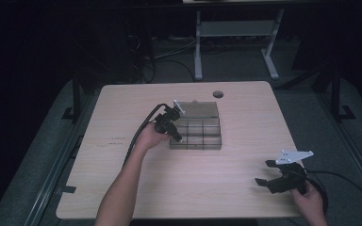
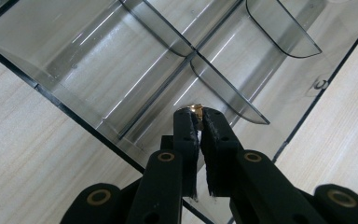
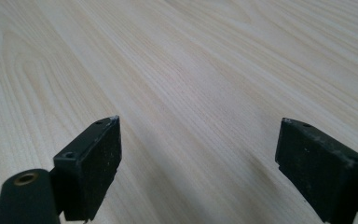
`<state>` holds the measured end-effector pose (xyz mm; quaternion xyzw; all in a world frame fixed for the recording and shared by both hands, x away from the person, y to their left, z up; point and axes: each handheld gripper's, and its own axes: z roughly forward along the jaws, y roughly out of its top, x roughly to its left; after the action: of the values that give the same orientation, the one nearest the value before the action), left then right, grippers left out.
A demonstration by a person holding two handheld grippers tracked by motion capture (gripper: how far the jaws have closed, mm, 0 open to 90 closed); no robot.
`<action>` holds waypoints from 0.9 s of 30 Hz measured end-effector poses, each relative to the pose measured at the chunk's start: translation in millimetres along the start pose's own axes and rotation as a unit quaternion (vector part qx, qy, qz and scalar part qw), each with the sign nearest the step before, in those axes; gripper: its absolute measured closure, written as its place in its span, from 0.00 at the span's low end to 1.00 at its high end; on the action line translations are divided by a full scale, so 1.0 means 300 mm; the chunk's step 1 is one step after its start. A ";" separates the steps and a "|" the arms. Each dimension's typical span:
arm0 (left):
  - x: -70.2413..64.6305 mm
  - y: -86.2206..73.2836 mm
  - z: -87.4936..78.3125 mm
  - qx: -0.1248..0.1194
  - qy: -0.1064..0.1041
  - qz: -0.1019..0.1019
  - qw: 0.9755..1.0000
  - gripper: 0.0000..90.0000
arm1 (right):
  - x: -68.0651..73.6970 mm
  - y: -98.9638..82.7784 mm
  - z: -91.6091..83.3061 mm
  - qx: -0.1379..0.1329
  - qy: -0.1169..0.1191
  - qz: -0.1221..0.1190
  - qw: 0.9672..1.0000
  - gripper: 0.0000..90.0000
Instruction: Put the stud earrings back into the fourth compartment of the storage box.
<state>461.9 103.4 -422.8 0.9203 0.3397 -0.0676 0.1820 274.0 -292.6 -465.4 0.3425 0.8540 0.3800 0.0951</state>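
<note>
Left claw [image 2: 198, 116] pinched tight on a small brass-coloured piece [image 2: 196, 108] over a clear compartment tray [image 2: 98, 60], right claw [image 3: 196, 163] wide open, holding nothing, above the bare desk [image 3: 191, 70]

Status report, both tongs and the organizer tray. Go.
Left tongs shut on small gold piece, over clear organizer tray. Right tongs open, nothing between them, low over table. Nothing in the way.
</note>
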 end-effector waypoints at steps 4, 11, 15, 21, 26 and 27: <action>0.004 0.003 0.005 0.002 0.002 -0.002 1.000 0.93 | 0.000 0.000 0.000 0.000 0.000 0.000 1.000 0.15; 0.005 0.004 0.006 0.003 0.003 -0.002 1.000 0.92 | 0.000 0.000 -0.001 0.000 0.000 0.000 1.000 0.15; 0.001 0.004 0.002 0.000 0.003 0.001 1.000 0.92 | 0.000 0.000 0.000 0.000 0.000 0.000 1.000 0.15; -0.006 0.005 -0.002 -0.003 0.003 0.006 1.000 0.92 | 0.001 0.000 -0.001 -0.001 0.000 0.001 1.000 0.15; -0.022 0.008 -0.005 -0.006 0.002 0.010 1.000 0.91 | 0.000 0.000 0.000 -0.003 0.000 0.001 1.000 0.15; -0.023 0.009 -0.005 -0.007 0.001 0.011 1.000 0.91 | 0.000 0.000 0.000 -0.003 0.000 0.002 1.000 0.15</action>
<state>458.3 97.9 -419.0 0.9228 0.3300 -0.0625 0.1888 273.9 -292.6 -465.3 0.3437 0.8524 0.3823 0.0957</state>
